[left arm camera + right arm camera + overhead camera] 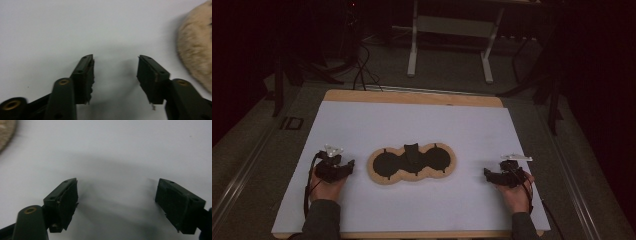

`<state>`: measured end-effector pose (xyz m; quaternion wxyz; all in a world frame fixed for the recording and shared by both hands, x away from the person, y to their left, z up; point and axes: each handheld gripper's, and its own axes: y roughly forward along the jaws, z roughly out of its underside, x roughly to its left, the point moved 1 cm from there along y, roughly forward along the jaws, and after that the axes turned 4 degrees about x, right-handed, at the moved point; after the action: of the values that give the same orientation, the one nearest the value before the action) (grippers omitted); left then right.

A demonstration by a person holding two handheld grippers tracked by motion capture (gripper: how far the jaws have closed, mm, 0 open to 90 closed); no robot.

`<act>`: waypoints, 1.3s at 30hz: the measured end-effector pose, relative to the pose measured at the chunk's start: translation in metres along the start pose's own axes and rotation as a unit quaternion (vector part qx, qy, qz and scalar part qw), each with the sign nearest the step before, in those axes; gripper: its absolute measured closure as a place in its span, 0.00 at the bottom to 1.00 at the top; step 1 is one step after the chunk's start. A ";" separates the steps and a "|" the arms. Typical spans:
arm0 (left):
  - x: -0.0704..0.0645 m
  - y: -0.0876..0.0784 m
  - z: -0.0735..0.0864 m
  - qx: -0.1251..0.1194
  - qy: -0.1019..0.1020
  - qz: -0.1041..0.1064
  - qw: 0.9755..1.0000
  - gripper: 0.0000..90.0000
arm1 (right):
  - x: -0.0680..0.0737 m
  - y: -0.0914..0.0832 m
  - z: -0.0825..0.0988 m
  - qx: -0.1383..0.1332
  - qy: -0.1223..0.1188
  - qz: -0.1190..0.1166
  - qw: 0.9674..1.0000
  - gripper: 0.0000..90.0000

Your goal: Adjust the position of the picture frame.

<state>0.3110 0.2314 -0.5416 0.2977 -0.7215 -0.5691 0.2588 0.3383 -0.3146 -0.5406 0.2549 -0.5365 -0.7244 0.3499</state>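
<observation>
Your left tongs (348, 166) rest on the white tabletop (412, 120), jaws spread wide with nothing between them, just left of the furry earmuffs (412, 162). The earmuffs lie flat in the middle, nearer your side. Your right tongs (487, 173) are also spread and empty, well apart on the right.

A tan fleecy-edged earmuff (412, 162) with black insides lies on a white sheet (362, 125) over a wooden table (412, 96).
</observation>
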 end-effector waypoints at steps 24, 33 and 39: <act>-0.008 -0.024 -0.013 -0.071 0.024 0.075 0.994 0.63 | 0.045 -0.019 -0.008 -0.034 -0.054 -0.052 0.997 0.47; -0.011 -0.013 -0.019 -0.063 0.047 0.070 0.994 0.72 | 0.066 -0.017 -0.010 -0.033 -0.078 -0.076 0.994 0.63; -0.014 -0.002 -0.024 -0.065 0.046 0.077 0.994 0.82 | 0.077 -0.015 -0.010 -0.031 -0.093 -0.085 0.992 0.76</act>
<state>0.3235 0.2150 -0.5230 0.2549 -0.7924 -0.5130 0.2098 0.3141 -0.2416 -0.5228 0.1987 -0.4458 -0.7982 0.3531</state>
